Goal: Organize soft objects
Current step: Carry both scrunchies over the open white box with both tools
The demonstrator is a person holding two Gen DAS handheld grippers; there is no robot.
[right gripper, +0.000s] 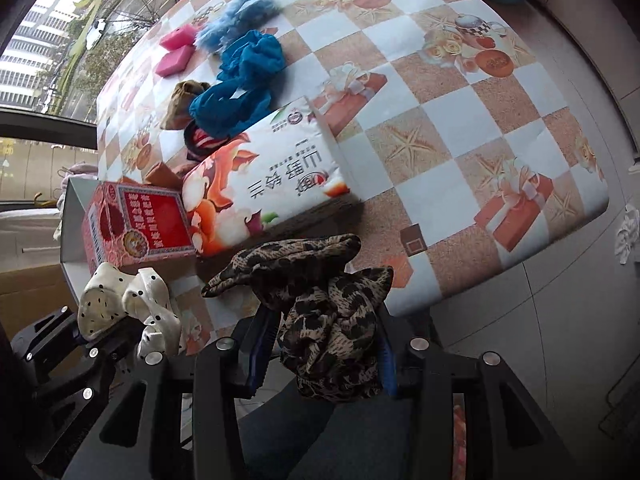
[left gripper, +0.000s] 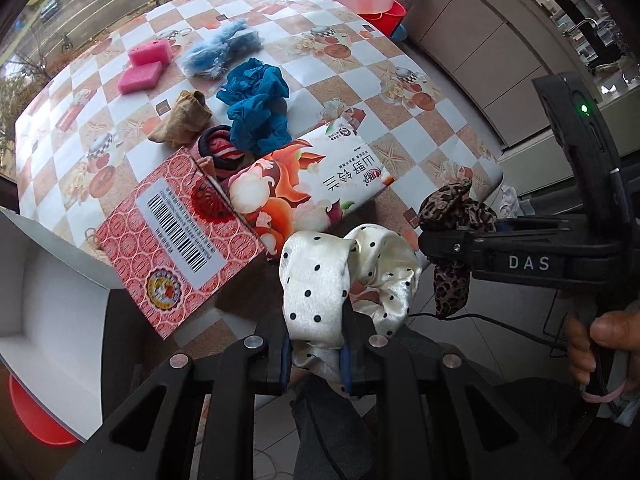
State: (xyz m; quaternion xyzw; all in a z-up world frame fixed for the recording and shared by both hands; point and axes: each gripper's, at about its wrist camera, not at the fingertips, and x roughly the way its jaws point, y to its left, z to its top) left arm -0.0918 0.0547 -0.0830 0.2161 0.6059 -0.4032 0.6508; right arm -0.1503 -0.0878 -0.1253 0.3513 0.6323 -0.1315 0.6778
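Lettering "DAS" marks the right gripper point(left gripper: 444, 240) body.

Checkered tablecloth table point(left gripper: 400, 92); window point(left gripper: 80, 8) onto street; tiled floor point(right gripper: 540, 340); possibly cabinets point(left gripper: 472, 48).

right hand-held gripper point(right gripper: 326, 356) clamping leopard-print scrunchie point(right gripper: 332, 320), checkered table point(right gripper: 460, 128)

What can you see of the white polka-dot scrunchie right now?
The white satin scrunchie with black polka dots is a shiny, gathered fabric ring with a wide bow-like flap. It is pinched at its lower edge between the blue pads of the left hand-held gripper, hanging free above the near edge of the checkered table. It stands upright, touching only the gripper, beside the leopard-print scrunchie held by the right hand-held gripper.
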